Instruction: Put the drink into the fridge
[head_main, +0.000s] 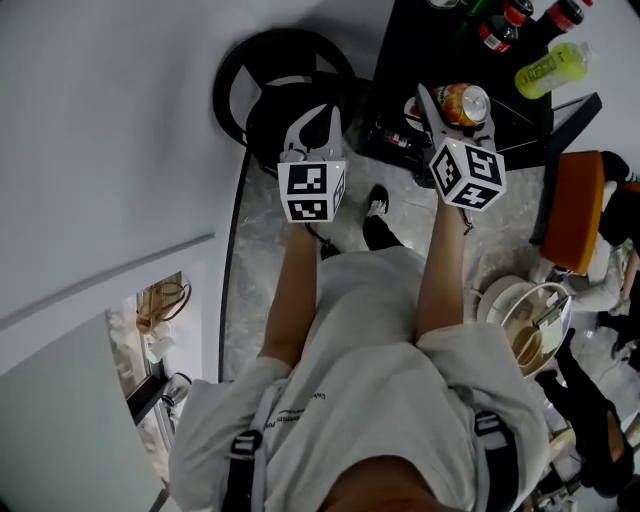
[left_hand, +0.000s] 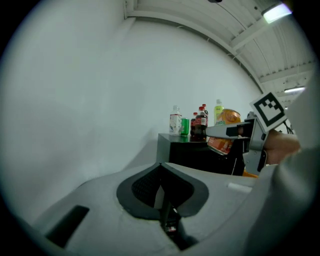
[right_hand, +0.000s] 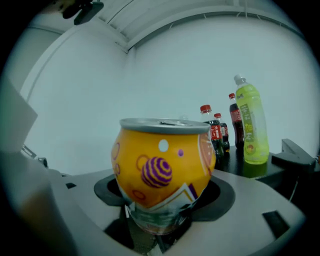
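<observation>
The right gripper (head_main: 452, 112) pinched an orange drink can (head_main: 466, 100) between its jaws, holding it upright in the air at the near edge of a black worktop (head_main: 420, 40). In the right gripper view the can (right_hand: 162, 167) filled the middle of the frame, its silver lid on top and purple striped circles on its side, with the jaw pads pressed against its lower part. Behind it on the worktop stood a yellow-green bottle (right_hand: 251, 122) and two red-capped cola bottles (right_hand: 215, 131), near one another.

The left gripper (head_main: 315, 130) hung beside the right one, a little apart from it and off the worktop's edge. In the left gripper view its jaws were pressed together with nothing between them (left_hand: 162, 197). That view looked across at the worktop (left_hand: 195, 150), where a clear bottle (left_hand: 175, 120), a green can (left_hand: 185, 126) and the cola bottles (left_hand: 200, 122) stood in a row, with the can (left_hand: 226, 131) in the right gripper (left_hand: 235, 131) just in front of them.

In the head view an orange chair (head_main: 574, 210) stood at the person's right.
</observation>
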